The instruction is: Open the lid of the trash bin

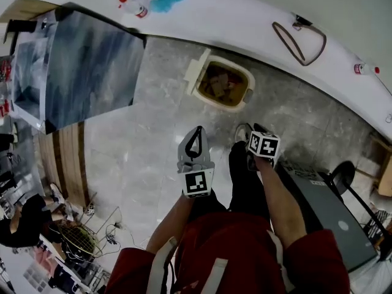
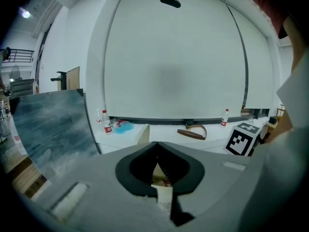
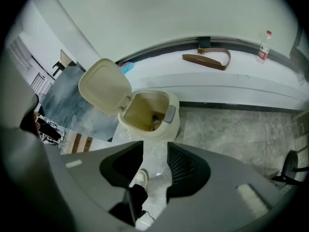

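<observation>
Hanging nearest are two grippers: the left gripper [image 2: 157, 146] is squeezed closed on nothing, the right gripper [image 3: 155, 147] is a little apart, empty too. Ahead stands one trash bin [image 3: 174, 121], its lid [image 3: 104, 84] up. Farther, two bottles [image 2: 107, 125] sit on one ledge [image 3: 241, 79].

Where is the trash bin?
The trash bin sits on the floor in the head view's upper middle, lid up, beside the white ledge.
</observation>
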Demonstrator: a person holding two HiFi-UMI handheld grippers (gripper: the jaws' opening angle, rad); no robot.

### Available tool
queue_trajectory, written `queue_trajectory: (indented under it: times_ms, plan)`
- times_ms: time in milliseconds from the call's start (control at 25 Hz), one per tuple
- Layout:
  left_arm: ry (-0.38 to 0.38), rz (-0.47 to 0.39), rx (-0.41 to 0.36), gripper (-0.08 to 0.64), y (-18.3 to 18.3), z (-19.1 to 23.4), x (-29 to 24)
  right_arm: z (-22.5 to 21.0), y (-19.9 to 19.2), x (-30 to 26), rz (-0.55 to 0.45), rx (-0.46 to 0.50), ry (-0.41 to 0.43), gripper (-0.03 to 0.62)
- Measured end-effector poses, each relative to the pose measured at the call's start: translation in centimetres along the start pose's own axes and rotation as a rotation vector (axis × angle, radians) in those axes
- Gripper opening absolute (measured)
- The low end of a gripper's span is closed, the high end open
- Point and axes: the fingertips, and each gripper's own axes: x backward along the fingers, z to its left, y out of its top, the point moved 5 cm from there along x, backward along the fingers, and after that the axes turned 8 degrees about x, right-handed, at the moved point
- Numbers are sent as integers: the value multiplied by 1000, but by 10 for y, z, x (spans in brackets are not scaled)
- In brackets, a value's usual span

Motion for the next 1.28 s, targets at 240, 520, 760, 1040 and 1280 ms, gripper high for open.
queue_trajectory:
  times_ms: [240,520,760,1040,1280]
  plan:
    - [-19,-27,-12,5,27,3,19,23,-13,35,-24,16,43,156]
    - [-36,-56,-21,5,48,7,49,42,-7,84,-109,63,49,156]
    - [-43,-87,-28,5,71,17,74,49,3,132,-203,69,25,156]
    - [-98,-90,-35,5,104,29,89,80,10,178,-310,94,48,156]
    - [-147,-136,-72,5,150,31,99,115,44,216,-450,183,64,158]
